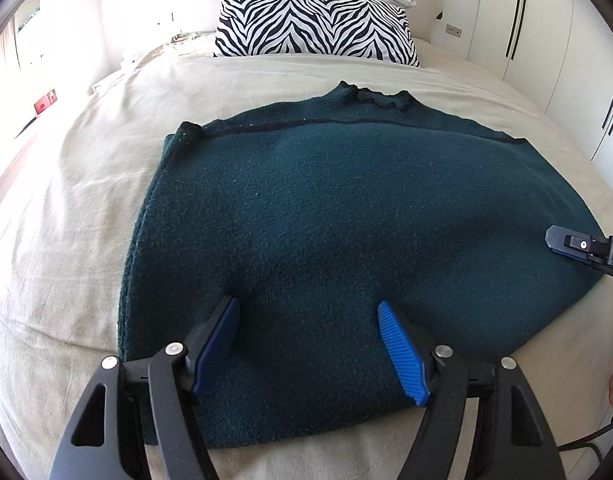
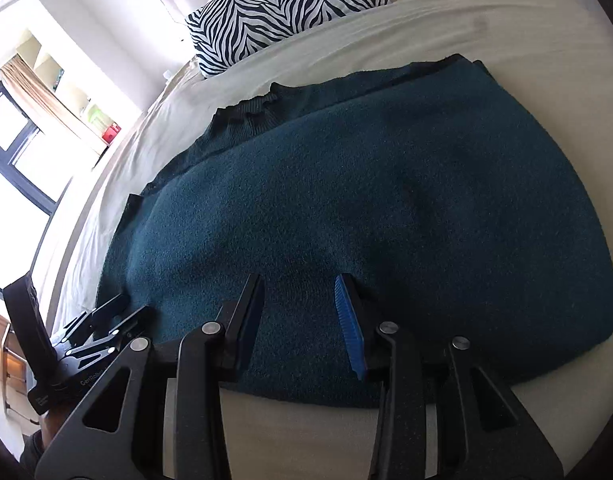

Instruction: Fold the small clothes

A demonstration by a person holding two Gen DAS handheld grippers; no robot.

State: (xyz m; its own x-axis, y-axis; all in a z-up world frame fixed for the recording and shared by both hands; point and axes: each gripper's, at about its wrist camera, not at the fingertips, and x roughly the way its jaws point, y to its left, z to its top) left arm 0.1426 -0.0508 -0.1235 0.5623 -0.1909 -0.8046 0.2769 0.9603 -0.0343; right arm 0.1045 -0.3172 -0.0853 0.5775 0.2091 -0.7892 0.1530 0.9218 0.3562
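From the left wrist view, my left gripper sits low at six o'clock over the near hem of the dark teal sweater, its blue pads standing wide apart with knit between them but nothing pinched. The sweater lies on the beige bedsheet, already folded in on itself: a dark seam line runs across at about twelve o'clock, with the ruffled collar peeking out just beyond it, pointing toward the zebra pillow. At three o'clock the tip of my right gripper reaches in over the sweater's right edge.

From the right wrist view, the left gripper shows at eight o'clock beside the sweater's left edge. The right gripper hovers at six o'clock over the near hem, its jaws partly apart and not pressing on the wool; I see cloth under them, not caught by them.

I judge the sleeves are tucked and the body is ready for its lengthwise fold, hem up to collar. Next I need both sets of fingers down onto the hem's two near corners, catching every layer of this thick knit, then closing firmly before lifting together toward twelve o'clock. The risk is grabbing only the top layer and dragging the fold apart.
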